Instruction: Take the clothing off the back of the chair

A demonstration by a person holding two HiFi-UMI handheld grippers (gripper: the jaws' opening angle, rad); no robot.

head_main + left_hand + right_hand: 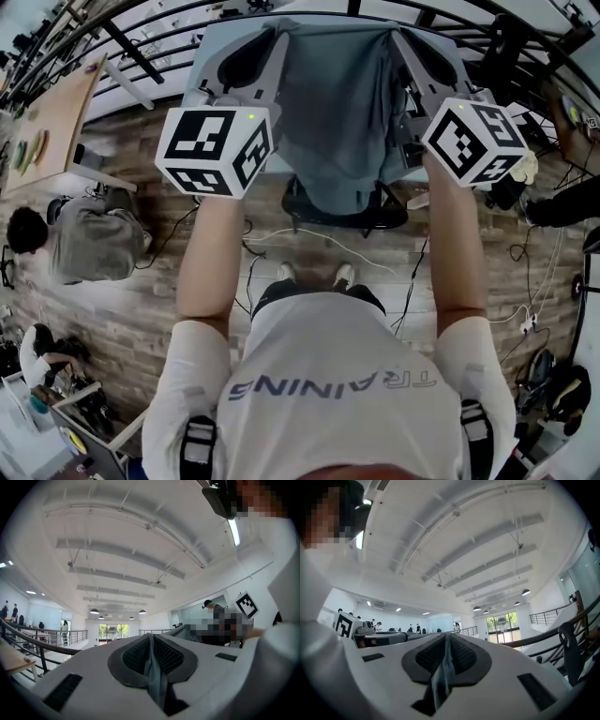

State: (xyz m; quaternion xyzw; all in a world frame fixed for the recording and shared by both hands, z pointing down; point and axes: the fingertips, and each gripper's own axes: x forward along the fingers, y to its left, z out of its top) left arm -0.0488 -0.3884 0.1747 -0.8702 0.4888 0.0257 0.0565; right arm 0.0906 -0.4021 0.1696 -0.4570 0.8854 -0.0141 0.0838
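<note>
together left hand-held gripper [151,644] and right hand-held gripper [446,644] pinch clothing [342,122]

- We see two hand-held grippers: the left hand-held gripper [150,641] and the right hand-held gripper [446,641].
- We see one grey-blue shirt [342,122].
- We see one black chair [392,217].
- We count two white shoes [284,272] [345,275].

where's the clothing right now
The clothing hangs top centre in the head view, pinched by the left tool and right tool, over the black chair.
</note>
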